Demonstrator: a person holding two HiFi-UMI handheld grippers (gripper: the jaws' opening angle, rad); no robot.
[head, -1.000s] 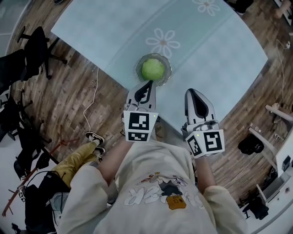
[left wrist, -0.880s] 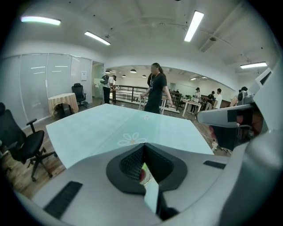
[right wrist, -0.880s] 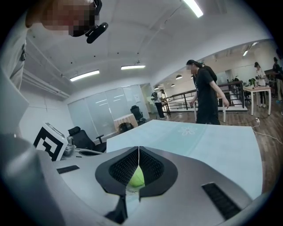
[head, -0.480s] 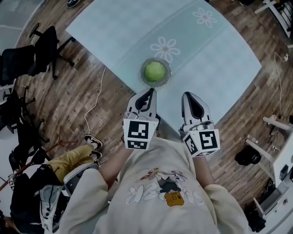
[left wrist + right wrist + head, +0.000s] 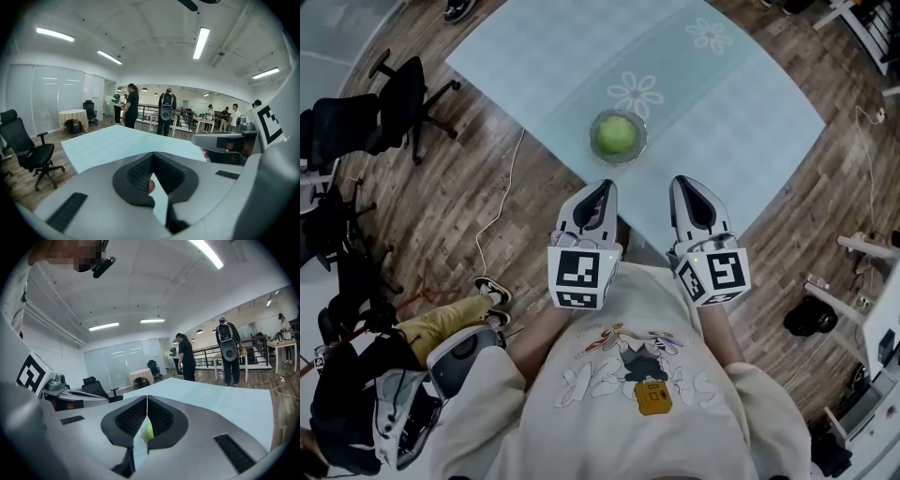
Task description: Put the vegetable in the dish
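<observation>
A round green vegetable lies in a small glass dish near the front edge of the light blue table. Both grippers are held close to the person's chest, short of the table edge, each shut and empty. The left gripper points at the dish with a clear gap to it. The right gripper sits beside it, to the right. In the left gripper view the jaws meet over the tabletop. In the right gripper view the jaws are closed, and the vegetable shows below the tips.
Black office chairs stand on the wood floor left of the table, with a white cable trailing nearby. A seated person's shoes are at lower left. People stand beyond the table's far side.
Both grippers have drawn back from the dish toward the person's body, so the gap to the dish has grown. Their jaws stayed shut. The vegetable has not moved in the dish.
</observation>
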